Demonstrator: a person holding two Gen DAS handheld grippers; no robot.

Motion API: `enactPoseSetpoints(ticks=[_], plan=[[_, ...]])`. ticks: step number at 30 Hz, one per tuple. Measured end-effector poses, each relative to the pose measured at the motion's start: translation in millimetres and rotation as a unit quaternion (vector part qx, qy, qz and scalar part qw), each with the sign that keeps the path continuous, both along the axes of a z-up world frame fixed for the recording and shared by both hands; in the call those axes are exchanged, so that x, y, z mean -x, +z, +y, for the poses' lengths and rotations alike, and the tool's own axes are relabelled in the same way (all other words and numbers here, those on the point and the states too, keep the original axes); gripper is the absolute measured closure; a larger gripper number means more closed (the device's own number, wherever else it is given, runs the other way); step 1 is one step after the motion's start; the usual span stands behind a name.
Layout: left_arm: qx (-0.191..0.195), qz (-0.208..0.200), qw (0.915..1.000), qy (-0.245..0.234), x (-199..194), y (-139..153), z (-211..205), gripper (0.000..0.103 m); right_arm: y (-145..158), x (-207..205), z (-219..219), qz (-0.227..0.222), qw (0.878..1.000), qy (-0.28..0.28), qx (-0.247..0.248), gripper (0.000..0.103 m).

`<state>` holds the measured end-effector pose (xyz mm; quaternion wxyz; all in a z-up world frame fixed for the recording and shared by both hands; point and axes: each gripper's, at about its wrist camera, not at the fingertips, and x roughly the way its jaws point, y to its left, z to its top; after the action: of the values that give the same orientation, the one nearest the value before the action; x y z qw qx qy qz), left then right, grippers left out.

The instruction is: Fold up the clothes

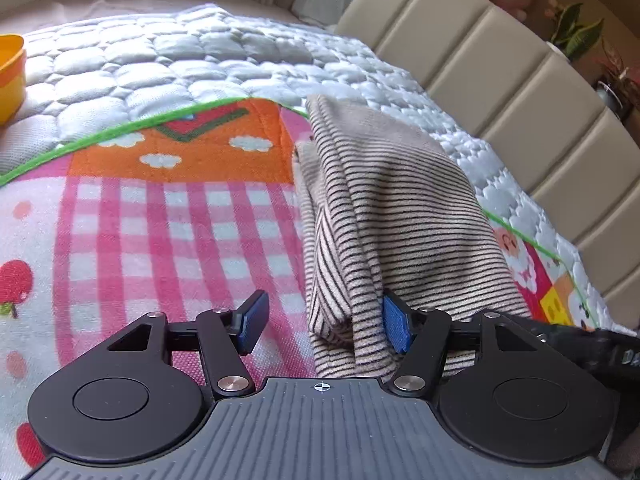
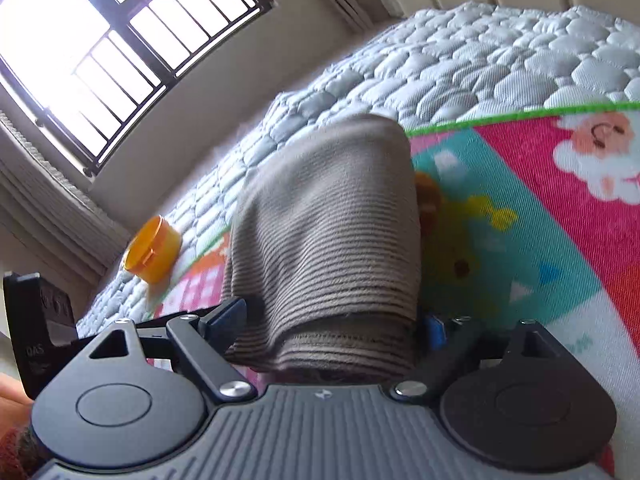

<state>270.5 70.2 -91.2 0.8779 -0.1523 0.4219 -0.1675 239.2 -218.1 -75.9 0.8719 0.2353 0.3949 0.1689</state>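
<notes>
Looking down my left gripper [image 1: 324,320], I see the jaws spread wide, with the near end of the striped garment [image 1: 384,216] lying between them against the right-hand pad, the other pad well clear of it; nothing is clamped. On my right gripper [image 2: 328,330] the jaws also stand wide, and the same cloth [image 2: 332,232] bulges up between them in a thick roll, filling most of the gap; I judge it is cradled, not pinched.

The garment lies as a narrow, already doubled bundle along the colourful play mat [image 1: 168,216], which is spread over the quilted bed [image 1: 168,56]. I reckon both grippers sit at the bundle's ends so I can square it up or take one more fold.

An orange cup [image 2: 154,250] stands off on the quilt, well apart from the work, and the padded headboard [image 1: 500,76] runs beyond.
</notes>
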Motion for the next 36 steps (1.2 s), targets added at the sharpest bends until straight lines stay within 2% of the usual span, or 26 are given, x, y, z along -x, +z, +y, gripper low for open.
enactPoseSetpoints(ticks=[4,6,8,9,13,16,20,23,25,29,36], plan=[[0.001,0.0,0.9994,0.034,10,10,9,0.024,12,22,-13,-0.005,0.998,-0.036,0.043,0.011],[-0.008,-0.004,0.9989,0.047,23,22,10,0.024,24,42,-15,-0.023,0.995,-0.049,0.084,0.001],[-0.026,-0.017,0.9979,0.056,40,37,8,0.019,41,64,-14,-0.047,0.99,-0.056,0.122,0.0],[-0.037,-0.027,0.9972,0.059,50,45,7,0.014,49,75,-11,-0.058,0.987,-0.055,0.14,0.0],[-0.064,-0.078,0.9924,0.07,113,83,4,0.001,79,128,0,-0.093,0.97,-0.043,0.221,0.0],[-0.091,-0.106,0.9875,0.074,168,103,2,0.0,92,167,-2,-0.092,0.963,-0.035,0.252,0.0],[-0.101,-0.128,0.9839,0.074,231,115,-3,0.0,89,217,-21,-0.084,0.972,-0.026,0.217,0.0],[-0.124,-0.159,0.9774,0.064,264,114,-20,0.0,89,228,-39,-0.09,0.988,-0.02,0.124,0.0],[-0.148,-0.175,0.9721,0.048,276,111,-33,0.0,89,227,-46,-0.094,0.992,-0.025,0.085,0.0],[-0.198,-0.171,0.9647,0.027,277,107,-52,0.0,86,228,-44,-0.084,0.99,-0.038,0.103,0.0],[-0.177,-0.14,0.9725,0.057,268,100,-38,0.0,83,225,-31,-0.083,0.985,-0.032,0.149,0.0]])
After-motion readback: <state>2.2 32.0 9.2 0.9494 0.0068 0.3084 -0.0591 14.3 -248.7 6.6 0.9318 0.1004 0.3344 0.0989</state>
